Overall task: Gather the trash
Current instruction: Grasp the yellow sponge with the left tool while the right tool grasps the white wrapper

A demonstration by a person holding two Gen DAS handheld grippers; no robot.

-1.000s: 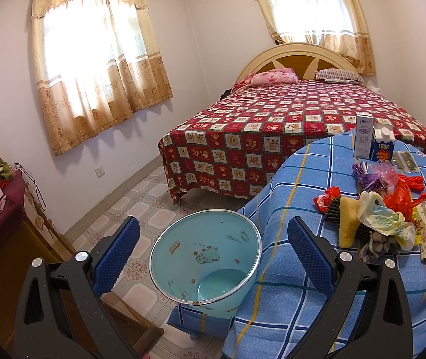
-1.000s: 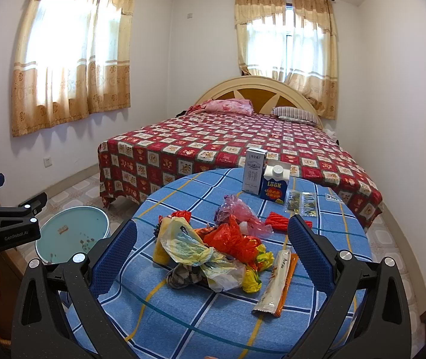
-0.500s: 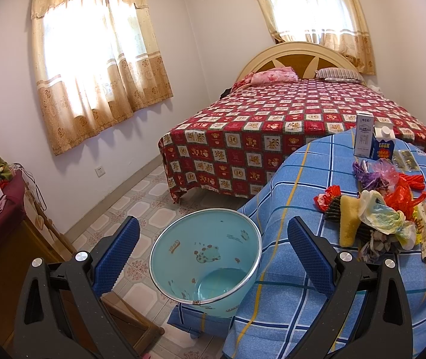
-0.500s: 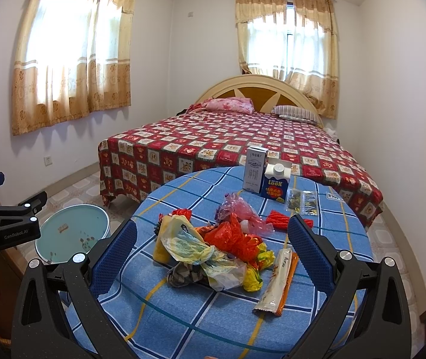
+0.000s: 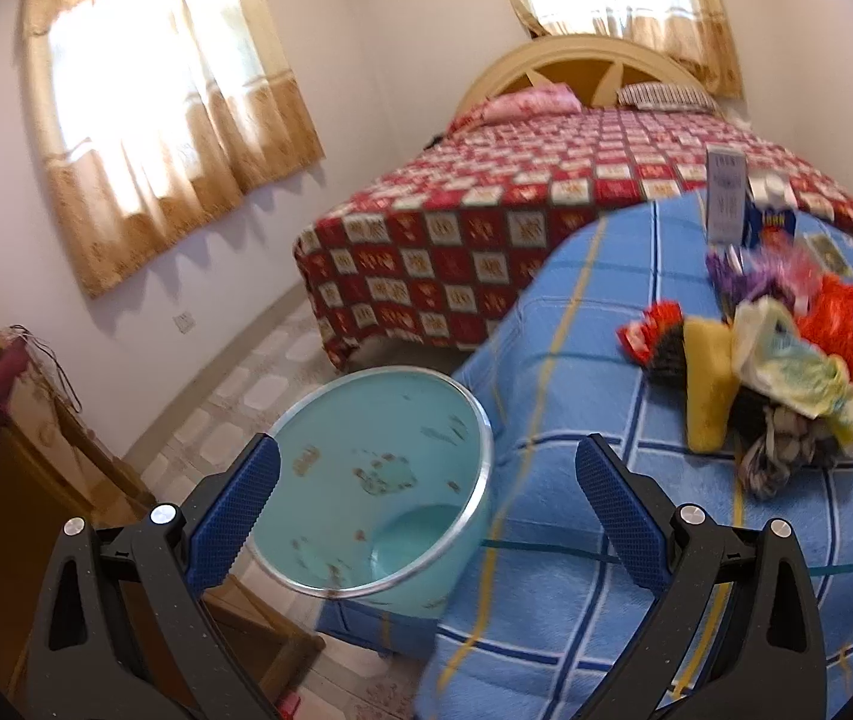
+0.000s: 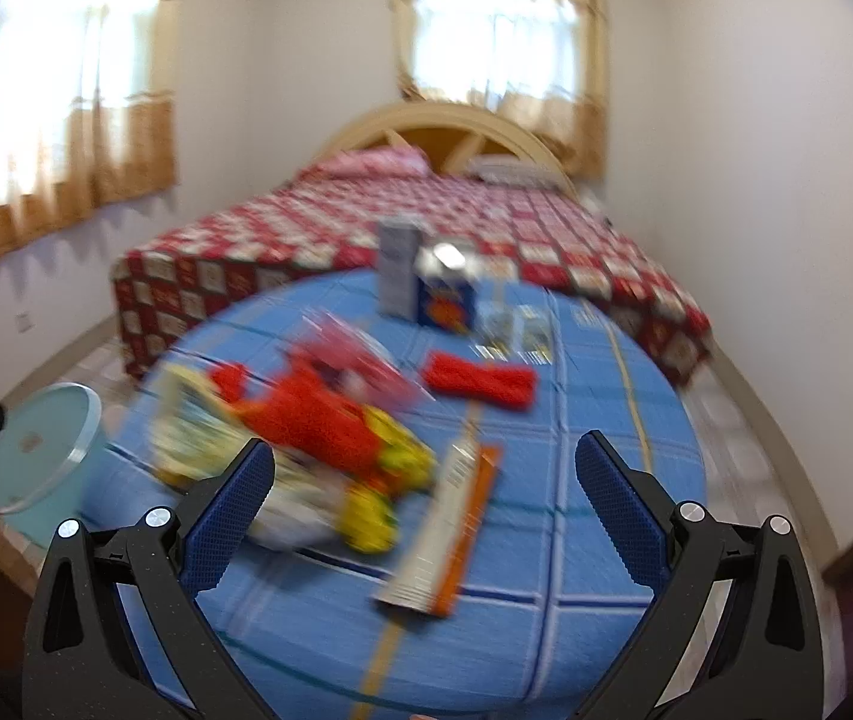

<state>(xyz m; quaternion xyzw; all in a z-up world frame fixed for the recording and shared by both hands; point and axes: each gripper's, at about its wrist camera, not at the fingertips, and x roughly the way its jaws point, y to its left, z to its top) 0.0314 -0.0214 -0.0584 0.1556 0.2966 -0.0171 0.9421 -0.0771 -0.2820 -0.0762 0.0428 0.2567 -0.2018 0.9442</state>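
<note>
Meanwhile, the left gripper (image 5: 426,483) hangs spread and empty, teal bin (image 5: 378,480) at 11 o'clock; right gripper (image 6: 425,483), also spread and empty, is nearer the trash pile (image 6: 306,420) at 11 o'clock, long wrapper (image 6: 444,531) lengthwise ahead.

A heap of wrappers (image 6: 306,438) lies on the tabletop (image 6: 576,480), a long packet (image 6: 444,534) to its right. Two cartons (image 6: 426,288) stand behind. The bin (image 5: 378,480) sits on the floor left of the tabletop, the bed (image 5: 546,198) beyond.
</note>
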